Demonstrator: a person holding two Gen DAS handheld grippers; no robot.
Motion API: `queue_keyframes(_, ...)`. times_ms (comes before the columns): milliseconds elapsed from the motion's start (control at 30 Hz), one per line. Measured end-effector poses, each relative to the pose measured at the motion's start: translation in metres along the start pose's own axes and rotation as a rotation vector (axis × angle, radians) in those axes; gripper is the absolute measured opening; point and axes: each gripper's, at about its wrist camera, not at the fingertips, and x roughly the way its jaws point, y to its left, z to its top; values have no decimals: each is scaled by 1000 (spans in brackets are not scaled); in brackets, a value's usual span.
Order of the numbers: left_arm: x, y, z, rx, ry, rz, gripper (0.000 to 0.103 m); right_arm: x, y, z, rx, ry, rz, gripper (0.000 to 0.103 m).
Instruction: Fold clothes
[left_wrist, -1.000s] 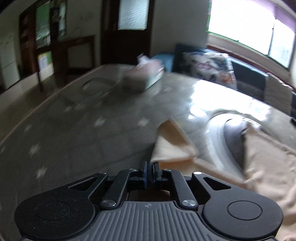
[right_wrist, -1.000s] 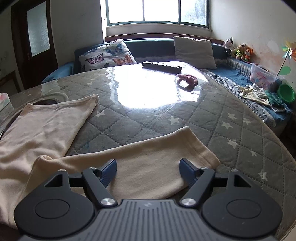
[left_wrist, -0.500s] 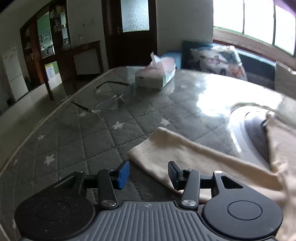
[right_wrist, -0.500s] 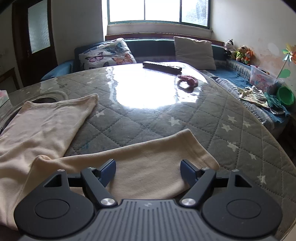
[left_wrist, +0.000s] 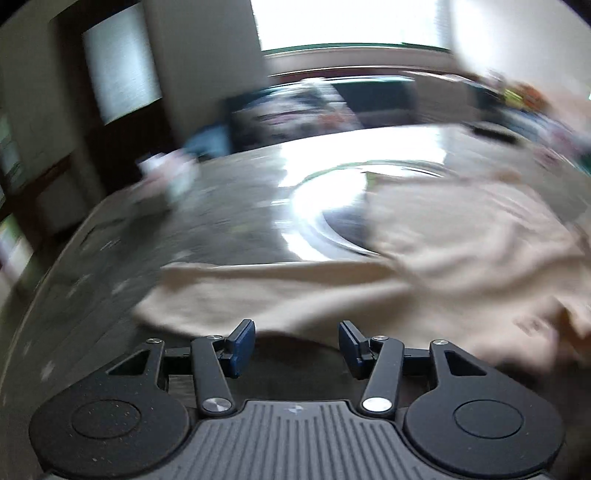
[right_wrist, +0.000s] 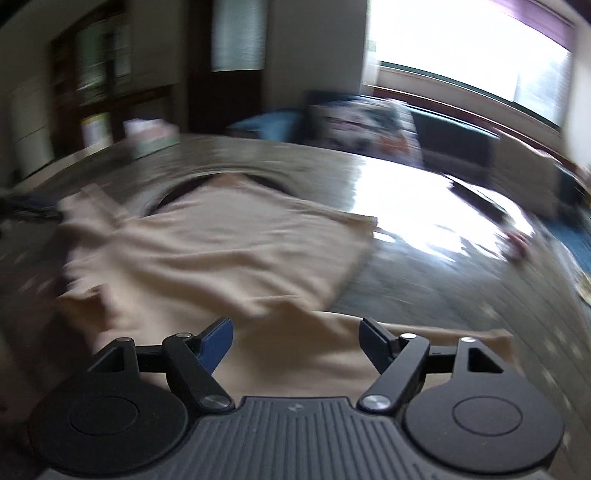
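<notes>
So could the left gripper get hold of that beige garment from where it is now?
Probably yes. The left gripper is open, its jaws having just been opening, with nothing between them, and the beige garment lies just ahead of its fingertips on the table with nothing in between. The blur makes exact contact hard to judge.

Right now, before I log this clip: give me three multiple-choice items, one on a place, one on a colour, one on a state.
1. Where does the garment lie?
A. on the quilted table
B. on the floor
C. over a chair back

2. What colour is the garment?
A. navy
B. beige
C. red

3. How does the left tool stand?
A. shut on the garment
B. shut, empty
C. open, gripping nothing

Answers: 1 A, the cloth is spread over the table. 2 B, pale beige in both views. 3 C, the blue pads stand apart, having just opened, with cloth lying beyond them, not pinched.
</notes>
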Motion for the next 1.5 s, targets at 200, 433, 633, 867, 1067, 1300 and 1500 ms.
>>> queue_keyframes(200,-23,-63,-18,316,-70,-127,54,6,52,-1,-253,47,136,68)
queue_keyframes(433,-28,-99,-33,527,-137,-195,54,13,86,-10,-405,70,202,55)
queue_keyframes(633,-23,-114,-32,572,-171,-258,39,17,101,-13,-482,58,218,43)
queue_keyframes(867,-39,-104,-25,508,-197,-370,9,7,103,-10,-488,22,249,6)
queue_keyframes(1067,-40,-103,-34,529,-148,-423,11,-5,98,-12,-475,52,311,5)
queue_keyframes(1300,-51,-85,-21,501,-172,-455,32,-12,88,-15,-425,99,406,19)
queue_keyframes(1500,-33,-62,12,341,-194,-394,35,-17,56,5,-308,41,341,21)
